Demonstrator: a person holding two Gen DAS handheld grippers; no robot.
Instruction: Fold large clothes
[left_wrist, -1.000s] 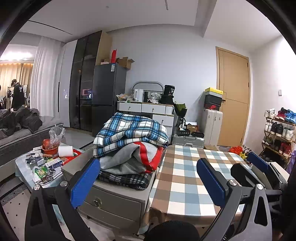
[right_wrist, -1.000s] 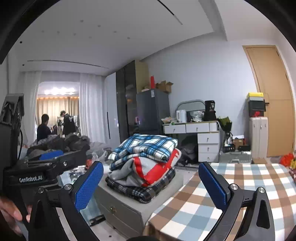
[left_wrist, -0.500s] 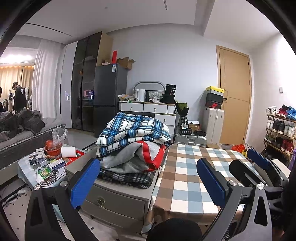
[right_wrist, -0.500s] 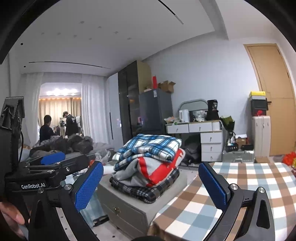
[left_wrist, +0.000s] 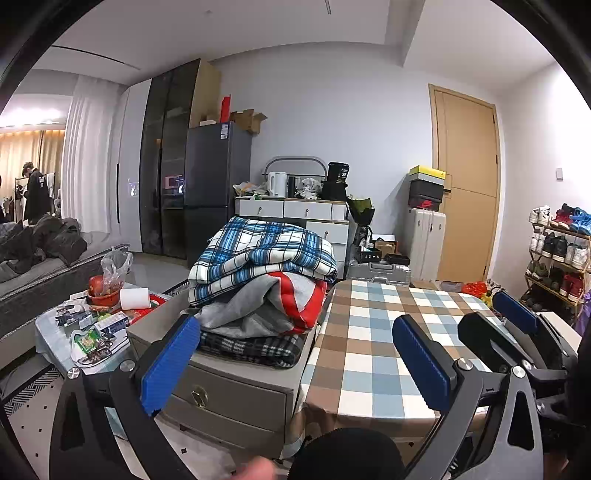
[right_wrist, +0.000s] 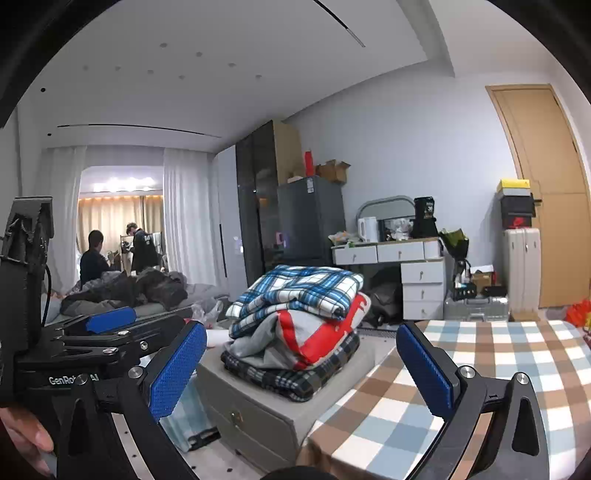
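Note:
A stack of folded clothes (left_wrist: 258, 280) rests on a grey drawer unit (left_wrist: 225, 387): a blue plaid piece on top, a grey and red garment under it, dark plaid at the bottom. The same stack (right_wrist: 295, 317) shows in the right wrist view. My left gripper (left_wrist: 295, 365) is open and empty, held short of the unit. My right gripper (right_wrist: 301, 369) is also open and empty, over the edge of the checked table (right_wrist: 498, 369). The right gripper's blue pads (left_wrist: 513, 310) appear at the right of the left wrist view.
A checked tablecloth covers the table (left_wrist: 388, 332) beside the drawer unit. A low cluttered side table (left_wrist: 85, 328) stands at left, with a sofa behind it. A shoe rack (left_wrist: 557, 258) lines the right wall. Two people (right_wrist: 118, 251) stand far back.
Both grippers rose slightly and drifted, so the clothes stack sits a little lower and nearer in both views. Both stayed open.

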